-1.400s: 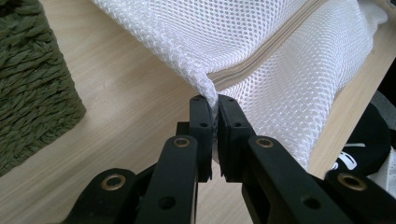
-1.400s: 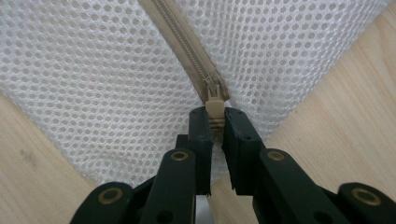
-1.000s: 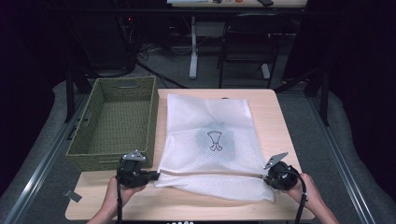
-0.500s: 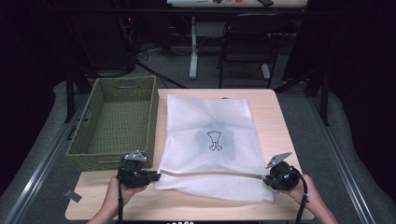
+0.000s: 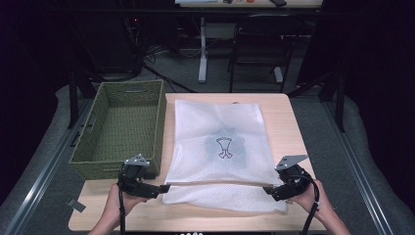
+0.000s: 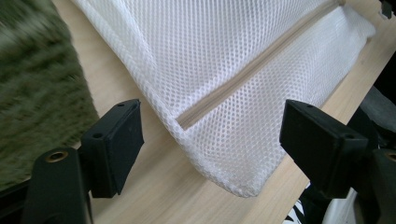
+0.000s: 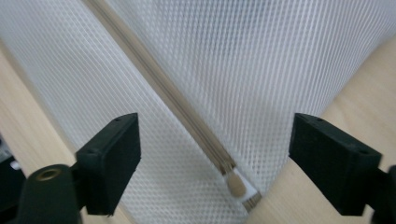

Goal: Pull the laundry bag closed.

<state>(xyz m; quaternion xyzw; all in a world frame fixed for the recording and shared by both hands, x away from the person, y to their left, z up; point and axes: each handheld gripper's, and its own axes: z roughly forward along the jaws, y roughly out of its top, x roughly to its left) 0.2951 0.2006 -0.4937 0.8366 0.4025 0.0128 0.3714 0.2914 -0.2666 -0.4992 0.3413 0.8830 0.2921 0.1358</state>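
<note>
High view: fixed above the person's edge of the table point(image 5: 288, 112), facing forward and down, far enough to take in the whole top, the wicker basket point(image 5: 117, 127) at left and the floor beyond. Left gripper view: rides the left gripper point(image 5: 155, 189), close and low, looking along its own fingers point(image 6: 114, 147) across the mesh bag point(image 5: 218, 147) corner and zip point(image 6: 252, 70). Right gripper view: rides the right gripper point(image 5: 272, 190), very close, looking down on the zip's end point(image 7: 238, 184). All three views share the bag's near zip edge and the table.
</note>
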